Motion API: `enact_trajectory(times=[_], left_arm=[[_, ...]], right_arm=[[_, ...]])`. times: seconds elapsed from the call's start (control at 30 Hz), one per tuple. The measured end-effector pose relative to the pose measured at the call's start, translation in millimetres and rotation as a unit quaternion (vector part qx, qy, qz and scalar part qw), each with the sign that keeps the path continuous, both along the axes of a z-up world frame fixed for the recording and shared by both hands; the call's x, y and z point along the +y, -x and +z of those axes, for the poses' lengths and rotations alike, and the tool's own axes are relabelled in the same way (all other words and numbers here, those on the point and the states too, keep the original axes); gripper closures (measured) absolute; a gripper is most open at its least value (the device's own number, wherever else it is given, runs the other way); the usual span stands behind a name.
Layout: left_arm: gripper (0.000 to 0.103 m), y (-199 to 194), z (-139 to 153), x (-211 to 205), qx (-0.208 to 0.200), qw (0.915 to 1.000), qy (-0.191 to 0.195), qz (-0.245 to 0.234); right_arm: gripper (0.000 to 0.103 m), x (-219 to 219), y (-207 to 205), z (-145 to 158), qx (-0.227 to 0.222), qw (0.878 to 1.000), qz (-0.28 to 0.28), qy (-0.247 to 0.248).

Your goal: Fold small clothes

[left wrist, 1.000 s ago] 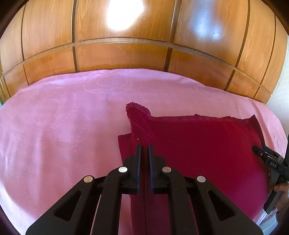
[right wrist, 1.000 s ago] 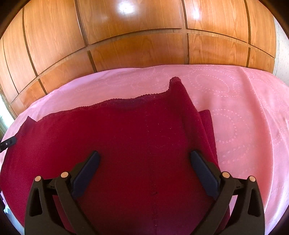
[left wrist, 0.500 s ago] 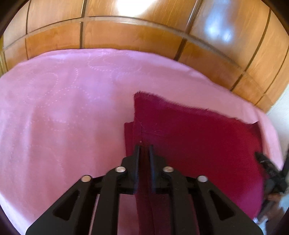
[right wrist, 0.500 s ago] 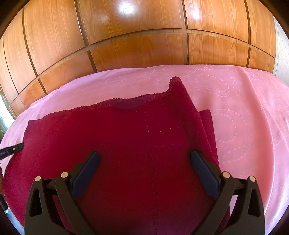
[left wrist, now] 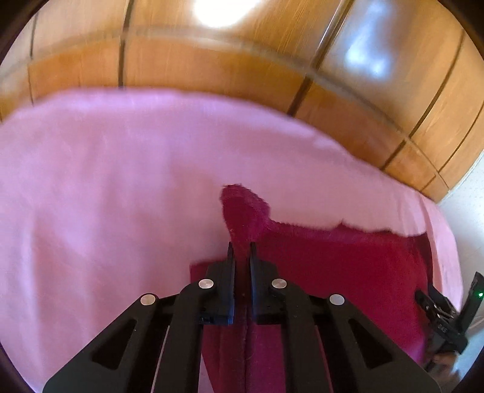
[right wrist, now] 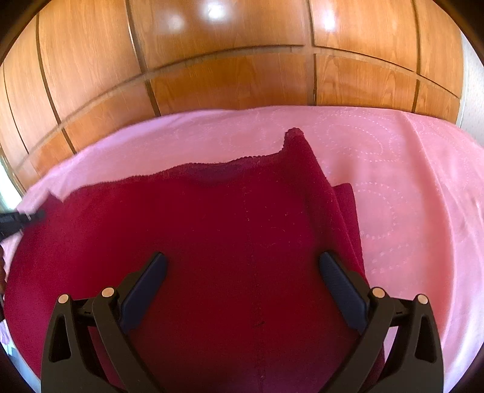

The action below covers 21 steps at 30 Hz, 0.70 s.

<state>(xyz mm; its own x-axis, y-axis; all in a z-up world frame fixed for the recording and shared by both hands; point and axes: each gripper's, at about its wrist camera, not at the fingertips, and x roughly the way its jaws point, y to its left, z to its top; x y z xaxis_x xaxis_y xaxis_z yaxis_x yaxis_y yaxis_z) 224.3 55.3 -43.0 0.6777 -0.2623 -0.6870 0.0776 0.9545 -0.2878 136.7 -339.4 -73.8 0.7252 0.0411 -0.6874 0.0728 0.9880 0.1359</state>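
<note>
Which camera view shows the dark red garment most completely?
The right wrist view: the dark red garment lies spread across the pink bedsheet, sharp. The left wrist view is blurred and shows only part of it, a fold pinched in the left gripper.

Bright, warm daylight in both views. Your left wrist view is smeared by motion: the glossy orange-brown wood panelled wall (left wrist: 211, 60) and the far edge of the pale pink bedspread (left wrist: 106, 181) run soft, with one blown-out white glare patch at top centre. Your right wrist view is sharp; small specular spots dot the panels (right wrist: 214, 12). Fisheye bends the panel seams, and dark vignette rings the corners.
</note>
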Motion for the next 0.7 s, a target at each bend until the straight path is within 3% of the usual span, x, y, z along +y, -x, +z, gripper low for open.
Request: enact_trajectory(times=[0.1,0.2,0.27,0.3,0.33,0.4,0.47,0.57,0.7], left_arm=[[0.096,-0.6,6.6,5.2,-0.015,0.9996,-0.017,0.016],[0.096,-11.0,-11.8,-1.2,0.009,0.9989,-0.045,0.009],[0.096,-17.5,-26.2,-5.1,0.025,0.9980,-0.057,0.010],[0.096,-20.9,-34.2,-7.3,0.031,0.9974,-0.064,0.013],[0.096,-22.7,-38.2,-8.7,0.033,0.9969,-0.070,0.017],[0.096,-27.5,-44.9,-9.2,0.038,0.9960,-0.076,0.025],[0.095,-31.9,-44.3,-10.3,0.040,0.9958,-0.079,0.026],[0.076,-29.8,-38.0,-11.5,0.040,0.9928,-0.106,0.039],[0.072,5.8,-9.6,-6.7,0.002,0.9920,-0.107,0.067]], right_arm=[[0.003,-9.0,0.8,18.1,-0.022,1.000,-0.009,-0.018],[0.003,-23.6,-6.9,26.1,-0.031,0.999,-0.031,-0.010],[0.008,-36.8,-22.1,15.0,0.001,0.998,-0.055,0.000],[0.015,-48.3,-32.1,2.5,0.027,0.997,-0.068,-0.016],[0.016,-57.6,-38.3,-7.5,0.044,0.995,-0.077,-0.035],[0.015,-78.0,-44.8,-22.0,0.042,0.990,-0.092,-0.094],[0.015,-80.8,-48.5,-23.2,0.038,0.990,-0.099,-0.096],[0.014,-78.5,-50.9,-22.1,0.040,0.991,-0.097,-0.085],[0.012,-83.0,-48.2,-21.4,0.033,0.990,-0.094,-0.099]])
